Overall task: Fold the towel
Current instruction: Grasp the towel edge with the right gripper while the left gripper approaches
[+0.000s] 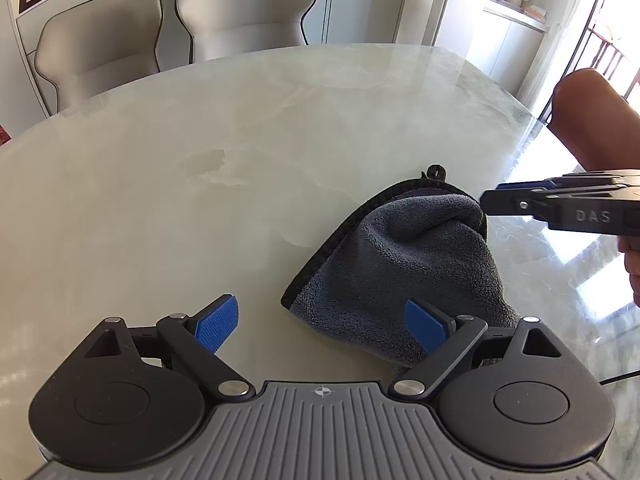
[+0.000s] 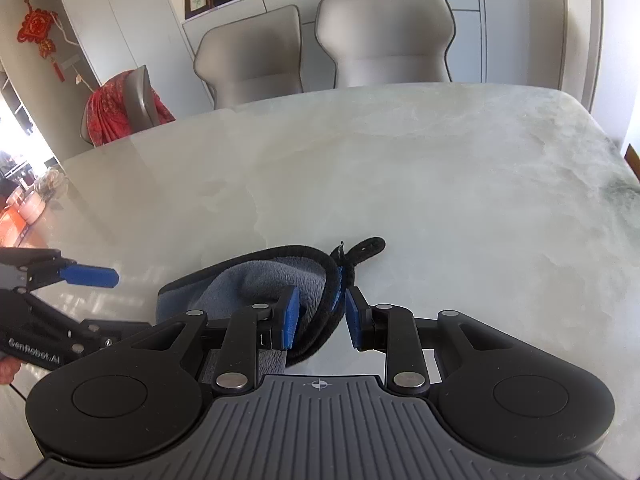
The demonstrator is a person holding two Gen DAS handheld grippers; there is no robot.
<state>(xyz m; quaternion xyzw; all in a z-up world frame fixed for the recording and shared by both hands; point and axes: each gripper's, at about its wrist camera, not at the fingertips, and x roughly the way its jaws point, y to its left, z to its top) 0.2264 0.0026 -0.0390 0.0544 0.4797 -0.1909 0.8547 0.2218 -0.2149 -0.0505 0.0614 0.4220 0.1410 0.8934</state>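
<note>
The grey towel (image 1: 400,268) lies bunched on the marble table (image 1: 200,160), black-edged. The left gripper (image 1: 324,320) gapes wide. The right gripper (image 2: 320,318) stands apart around the towel's hem.

A: How many towels (image 1: 396,280) were on the table (image 1: 200,160)?
B: One, on the one table.
A: And grippers?
B: Two: the left gripper (image 1: 325,322) and the right gripper (image 2: 320,318).
A: Chairs behind?
B: Two grey chairs (image 2: 252,52), plus a third chair (image 2: 138,96) draped in one red cloth (image 2: 106,116).
</note>
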